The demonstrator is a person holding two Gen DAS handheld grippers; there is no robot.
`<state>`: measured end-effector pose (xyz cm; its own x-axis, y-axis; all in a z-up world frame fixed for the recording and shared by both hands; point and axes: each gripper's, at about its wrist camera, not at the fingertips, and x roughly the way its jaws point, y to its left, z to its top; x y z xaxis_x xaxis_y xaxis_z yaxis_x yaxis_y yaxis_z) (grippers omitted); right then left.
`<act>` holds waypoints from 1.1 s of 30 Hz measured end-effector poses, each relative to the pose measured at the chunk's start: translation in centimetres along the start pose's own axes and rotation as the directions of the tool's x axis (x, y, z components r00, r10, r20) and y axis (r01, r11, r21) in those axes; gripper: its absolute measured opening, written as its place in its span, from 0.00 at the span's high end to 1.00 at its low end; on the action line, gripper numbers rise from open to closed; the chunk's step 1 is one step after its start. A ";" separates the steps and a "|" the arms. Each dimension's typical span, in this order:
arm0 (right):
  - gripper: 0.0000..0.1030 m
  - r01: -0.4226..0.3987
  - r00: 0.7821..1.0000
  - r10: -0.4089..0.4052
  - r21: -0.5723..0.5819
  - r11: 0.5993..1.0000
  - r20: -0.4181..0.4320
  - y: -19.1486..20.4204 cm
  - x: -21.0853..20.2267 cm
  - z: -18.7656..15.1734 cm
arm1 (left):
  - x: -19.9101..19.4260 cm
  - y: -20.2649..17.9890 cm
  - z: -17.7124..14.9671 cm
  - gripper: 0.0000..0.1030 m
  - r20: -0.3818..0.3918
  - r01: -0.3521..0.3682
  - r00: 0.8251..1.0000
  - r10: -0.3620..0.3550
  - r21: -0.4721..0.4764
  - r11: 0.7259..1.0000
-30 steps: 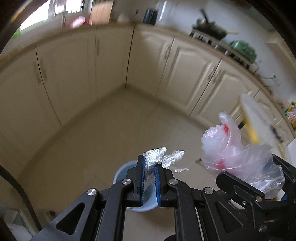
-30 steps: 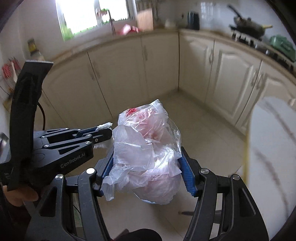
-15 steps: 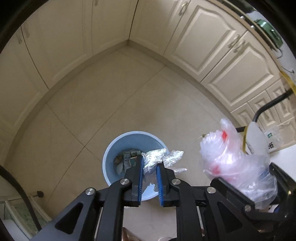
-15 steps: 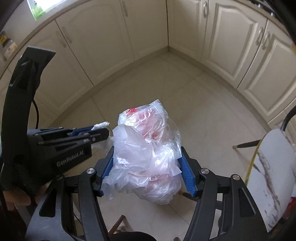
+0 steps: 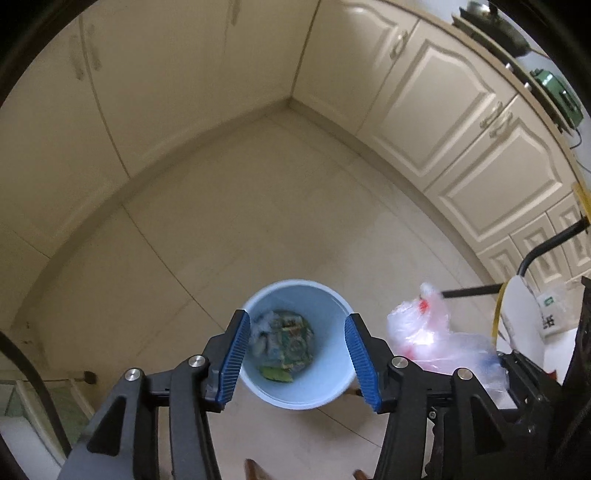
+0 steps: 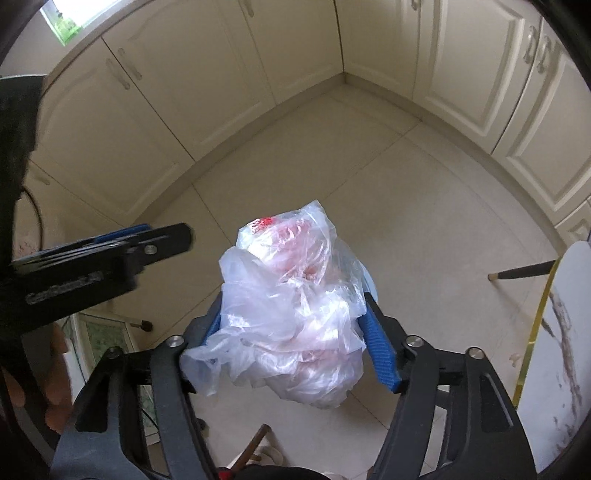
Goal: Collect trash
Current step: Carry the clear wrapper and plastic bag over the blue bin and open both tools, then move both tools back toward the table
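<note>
A light blue trash bin [image 5: 325, 384] stands on the tiled floor, with wrappers and scraps [image 5: 284, 343] lying inside. My left gripper [image 5: 297, 338] is open and empty, held above the bin with the bin's mouth between its blue pads. My right gripper [image 6: 295, 325] is shut on a crumpled clear plastic bag with red print [image 6: 291, 306]. The bag also shows in the left wrist view [image 5: 436, 339], to the right of the bin. In the right wrist view the bag hides most of the bin. The left gripper shows at the left of the right wrist view [image 6: 144, 240].
Cream kitchen cabinets [image 5: 443, 110] wrap around the floor corner on the left, back and right. A white marble-topped table with a gold edge [image 6: 554, 350] and a dark leg [image 6: 524, 271] is at the right. A stove with pans [image 5: 495, 26] sits on the counter.
My left gripper has opened and the clear crumpled wrapper it held is gone from it. Both views have tilted down over the bin. The right gripper still holds the bag.
</note>
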<state>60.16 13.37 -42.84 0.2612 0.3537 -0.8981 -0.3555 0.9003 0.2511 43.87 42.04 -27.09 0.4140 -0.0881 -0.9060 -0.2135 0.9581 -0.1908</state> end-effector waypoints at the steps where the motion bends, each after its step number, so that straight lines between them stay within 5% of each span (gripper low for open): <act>1: 0.17 0.004 1.000 -0.004 -0.007 1.000 0.011 0.3 -0.4 -0.1 | -1.1 0.5 -0.2 0.49 0.022 -0.016 1.000 0.016 -0.002 1.000; 2: 0.08 0.010 1.000 -0.009 -0.011 1.000 0.022 0.6 -0.4 0.1 | -1.8 0.6 -0.5 0.49 0.033 -0.025 0.999 0.025 -0.004 1.000; 7: 0.08 0.022 0.995 -0.017 -0.043 0.999 0.103 2.6 -4.0 -0.2 | -7.6 0.7 -1.7 0.48 0.136 -0.057 0.989 0.058 -0.010 0.998; 13: 0.08 0.085 0.963 -0.058 -0.091 0.992 0.261 5.8 -12.8 -1.4 | -16.3 -4.2 -4.3 0.46 0.328 -0.047 0.944 0.043 0.002 0.999; 15: 0.07 0.101 0.942 -0.062 -0.102 0.990 0.330 6.5 -16.6 -2.0 | -18.8 -7.3 -6.0 0.36 0.388 -0.044 0.921 0.033 0.019 0.999; 19: 0.06 0.124 0.880 -0.068 -0.089 0.988 0.470 6.7 -24.8 -4.5 | -25.9 -11.2 -10.5 0.18 0.568 -0.092 0.822 0.039 0.065 0.994; 23: 0.00 0.152 0.811 -0.096 -0.048 0.987 0.577 5.6 -31.7 -6.8 | -28.1 -18.6 -15.1 0.10 0.674 -0.105 0.739 -0.009 0.128 0.986; 26: 0.00 0.188 0.760 -0.147 0.002 0.982 0.634 3.4 -35.9 -9.0 | -29.6 -21.5 -19.3 0.05 0.716 -0.088 0.696 -0.047 0.151 0.985; 31: 0.00 0.258 0.697 -0.262 0.107 0.960 0.667 -0.7 -41.4 -13.0 | -29.1 -26.2 -23.2 0.02 0.734 -0.027 0.666 -0.133 0.202 0.979; 33: 0.00 0.277 0.666 -0.315 0.168 0.946 0.676 -2.9 -43.6 -14.9 | -27.6 -27.0 -24.9 0.01 0.730 -0.030 0.667 -0.151 0.230 0.973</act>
<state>36.40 -8.48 -9.75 0.8928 0.1230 -0.4333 -0.1128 0.9924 0.0494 16.12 11.84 -6.33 0.9540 -0.0051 -0.2997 -0.0171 0.9973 -0.0714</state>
